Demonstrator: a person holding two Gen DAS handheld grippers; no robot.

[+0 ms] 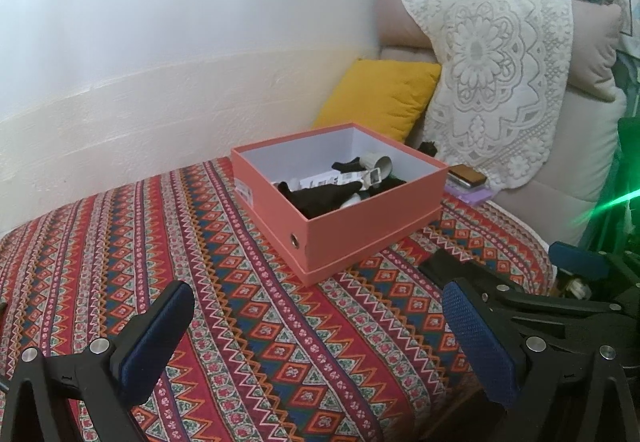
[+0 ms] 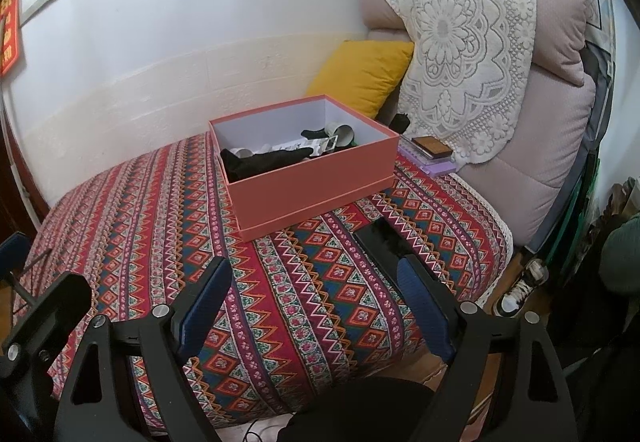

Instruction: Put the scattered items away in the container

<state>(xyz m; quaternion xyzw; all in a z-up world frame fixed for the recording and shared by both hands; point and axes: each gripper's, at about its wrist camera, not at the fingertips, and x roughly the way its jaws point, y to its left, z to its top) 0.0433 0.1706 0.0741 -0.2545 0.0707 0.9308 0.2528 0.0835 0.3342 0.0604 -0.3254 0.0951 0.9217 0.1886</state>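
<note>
A salmon-pink open box (image 1: 372, 226) (image 2: 320, 182) stands on the patterned bedspread. Inside lie black socks (image 1: 320, 198) (image 2: 264, 160), white rolled pieces (image 1: 378, 164) and paper labels (image 2: 320, 144). My left gripper (image 1: 320, 334) hovers open over the bedspread in front of the box, nothing between its blue pads. My right gripper (image 2: 316, 302) is open too, nearer the bed's front edge and clear of the box. A flat black object (image 2: 380, 242) (image 1: 444, 266) lies on the bedspread just beyond the right gripper's right finger, partly hidden by it.
A yellow cushion (image 1: 380, 94) and a lace-covered pink backrest (image 2: 472, 62) stand behind the box. A brown case on a purple pad (image 2: 432, 152) lies beside the box's right corner. The white wall runs along the left. A shoe (image 2: 516, 290) sits on the floor past the bed edge.
</note>
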